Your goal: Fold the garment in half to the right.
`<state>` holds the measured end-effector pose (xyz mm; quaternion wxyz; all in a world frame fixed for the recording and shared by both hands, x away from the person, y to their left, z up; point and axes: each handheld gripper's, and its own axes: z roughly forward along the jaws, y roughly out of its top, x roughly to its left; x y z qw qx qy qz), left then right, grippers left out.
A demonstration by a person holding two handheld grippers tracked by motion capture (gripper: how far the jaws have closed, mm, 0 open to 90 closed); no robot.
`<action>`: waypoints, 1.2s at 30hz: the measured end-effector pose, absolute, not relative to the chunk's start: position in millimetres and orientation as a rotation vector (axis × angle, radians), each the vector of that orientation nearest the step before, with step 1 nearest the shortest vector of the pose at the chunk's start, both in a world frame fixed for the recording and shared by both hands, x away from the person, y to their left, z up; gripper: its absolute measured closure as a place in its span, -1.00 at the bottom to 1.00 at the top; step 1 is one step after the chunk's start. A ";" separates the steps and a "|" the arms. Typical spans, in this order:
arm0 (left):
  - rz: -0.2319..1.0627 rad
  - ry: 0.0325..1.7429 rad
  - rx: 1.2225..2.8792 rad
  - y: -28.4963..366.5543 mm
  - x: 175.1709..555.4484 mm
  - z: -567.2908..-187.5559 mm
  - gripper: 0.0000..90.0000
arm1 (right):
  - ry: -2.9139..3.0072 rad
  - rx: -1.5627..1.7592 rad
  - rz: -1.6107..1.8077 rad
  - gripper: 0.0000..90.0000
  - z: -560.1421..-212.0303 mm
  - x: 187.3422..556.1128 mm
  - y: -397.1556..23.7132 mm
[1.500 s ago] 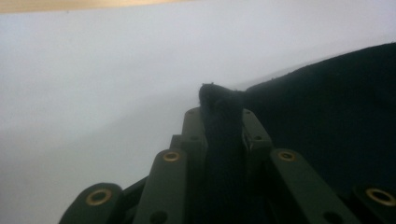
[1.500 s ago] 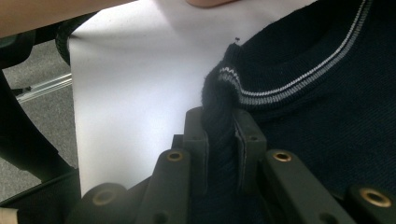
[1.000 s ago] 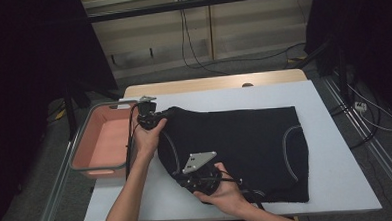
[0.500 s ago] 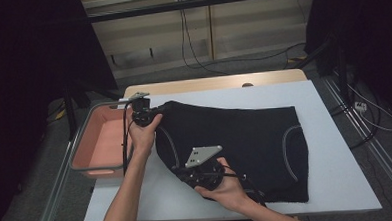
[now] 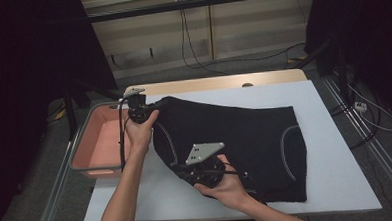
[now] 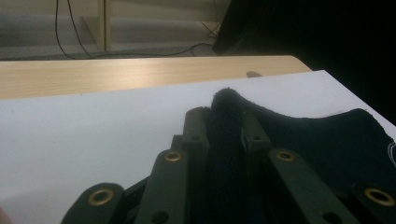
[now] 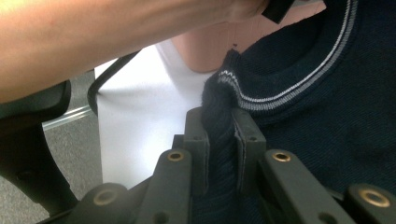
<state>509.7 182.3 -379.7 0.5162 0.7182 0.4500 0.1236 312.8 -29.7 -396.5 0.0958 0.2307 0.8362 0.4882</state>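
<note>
Dark sweater point(image 5: 235, 139), spread on the white worktop point(image 5: 337, 184) beside the pink tray point(image 5: 98, 145), pinched at both shoulders.

My left tool point(image 6: 224, 126) is clenched on a fold of knit at the far shoulder; my right tool point(image 7: 219, 126) grips the near shoulder beside the striped collar point(image 7: 289, 88). To do this lift well, I judge I should raise both tools level and together, keep the fabric between them lightly taut, and hold each bite deep in the jaws so the knit cannot slide out. Uneven height would likely twist the body and drag its hem across the worktop.
</note>
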 end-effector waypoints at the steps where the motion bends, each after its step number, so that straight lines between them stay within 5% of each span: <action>1: 0.302 1.078 1.730 182.6 509.5 -378.4 0.72 | 2.474 0.683 1.453 0.76 -395.5 312.8 -29.7; 36: 0.388 1.056 1.700 214.5 506.8 -344.4 0.72 | 2.453 0.584 1.548 0.76 -371.0 320.8 -4.4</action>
